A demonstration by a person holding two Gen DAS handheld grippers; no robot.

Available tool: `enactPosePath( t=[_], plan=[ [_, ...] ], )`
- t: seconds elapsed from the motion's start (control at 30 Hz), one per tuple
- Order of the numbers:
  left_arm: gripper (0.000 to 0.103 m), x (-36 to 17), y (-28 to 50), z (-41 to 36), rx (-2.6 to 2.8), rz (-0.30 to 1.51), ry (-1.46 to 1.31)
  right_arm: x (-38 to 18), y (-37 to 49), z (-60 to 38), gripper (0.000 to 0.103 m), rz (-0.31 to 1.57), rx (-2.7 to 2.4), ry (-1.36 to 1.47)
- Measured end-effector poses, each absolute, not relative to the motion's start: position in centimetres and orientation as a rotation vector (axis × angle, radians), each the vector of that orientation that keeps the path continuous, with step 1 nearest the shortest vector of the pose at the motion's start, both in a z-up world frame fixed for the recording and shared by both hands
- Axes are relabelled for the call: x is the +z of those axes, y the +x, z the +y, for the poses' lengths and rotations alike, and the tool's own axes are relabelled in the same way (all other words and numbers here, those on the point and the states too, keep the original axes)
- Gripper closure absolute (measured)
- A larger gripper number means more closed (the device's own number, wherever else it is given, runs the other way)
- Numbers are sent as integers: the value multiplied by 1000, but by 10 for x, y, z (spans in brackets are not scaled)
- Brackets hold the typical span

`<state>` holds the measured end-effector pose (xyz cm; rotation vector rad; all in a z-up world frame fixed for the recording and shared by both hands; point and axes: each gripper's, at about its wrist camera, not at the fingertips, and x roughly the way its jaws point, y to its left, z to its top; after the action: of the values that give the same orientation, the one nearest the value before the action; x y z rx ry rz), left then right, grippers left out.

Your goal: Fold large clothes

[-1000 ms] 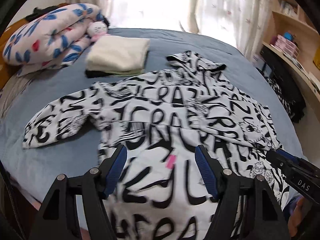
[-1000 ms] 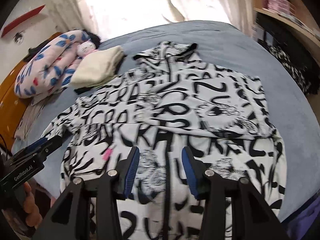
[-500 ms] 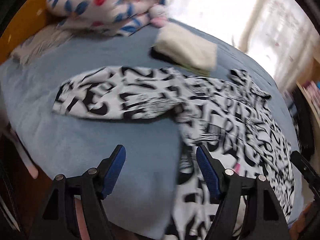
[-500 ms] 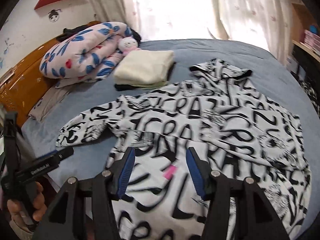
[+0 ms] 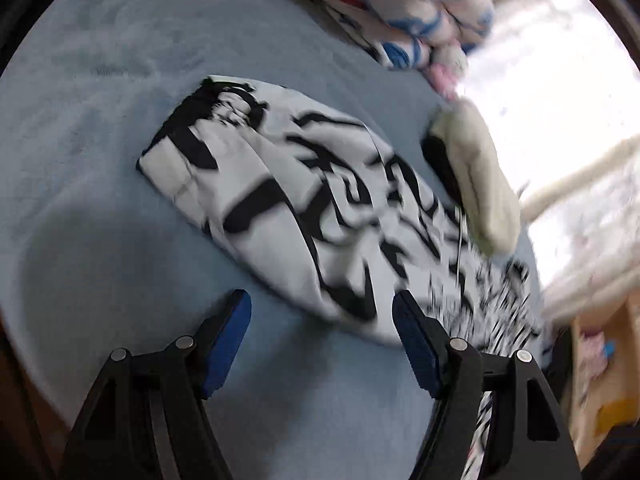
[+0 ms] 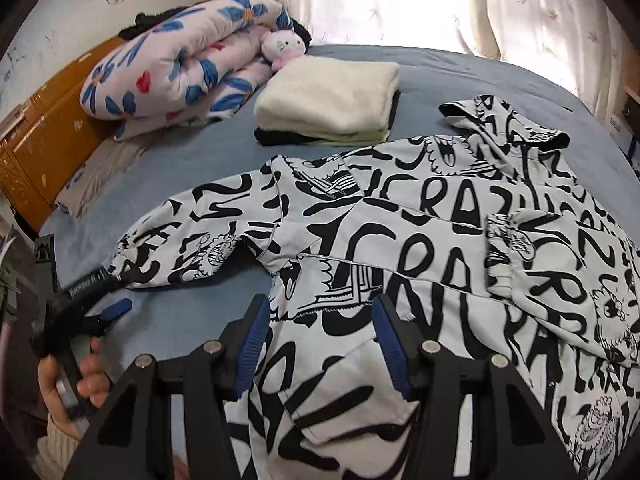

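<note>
Left gripper (image 5: 322, 312) now over sleeve (image 5: 256, 184) edge.

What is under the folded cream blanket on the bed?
Under the cream blanket a pale green layer and a black folded item show at their edges. How far they extend beneath is covered. All rest on the blue bed.

Blue-covered bed (image 6: 460, 68) across mid-frame; orange wooden headboard (image 6: 36, 140) at left; sheer curtains (image 6: 400, 0), brightly backlit, along top; white wall (image 6: 48, 12) upper left.
</note>
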<state>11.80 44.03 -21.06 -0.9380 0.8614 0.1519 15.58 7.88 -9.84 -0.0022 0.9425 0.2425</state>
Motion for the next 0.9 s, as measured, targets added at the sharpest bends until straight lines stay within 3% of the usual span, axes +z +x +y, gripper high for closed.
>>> enactPosePath(
  t=[0.2,0.27,0.3,0.33,0.57,0.73,0.9],
  plan=[
    [35,-226,148,466,238,800,-954,-120,176,89,50,991,241,-4],
    [78,-226,160,468,300,804,-904,-126,181,88,50,1004,237,1],
    [91,-225,169,466,297,833,-866,-128,182,87,50,1009,235,4],
    [95,-223,175,467,305,853,-847,-130,184,85,50,1016,232,10],
    [98,-129,206,410,252,755,-592,-132,188,39,50,1008,176,99],
    [98,-44,232,308,53,659,-408,-123,184,-14,50,971,115,184],
    [98,-14,251,185,-167,670,-304,-119,174,-80,50,927,17,243]
  ],
)
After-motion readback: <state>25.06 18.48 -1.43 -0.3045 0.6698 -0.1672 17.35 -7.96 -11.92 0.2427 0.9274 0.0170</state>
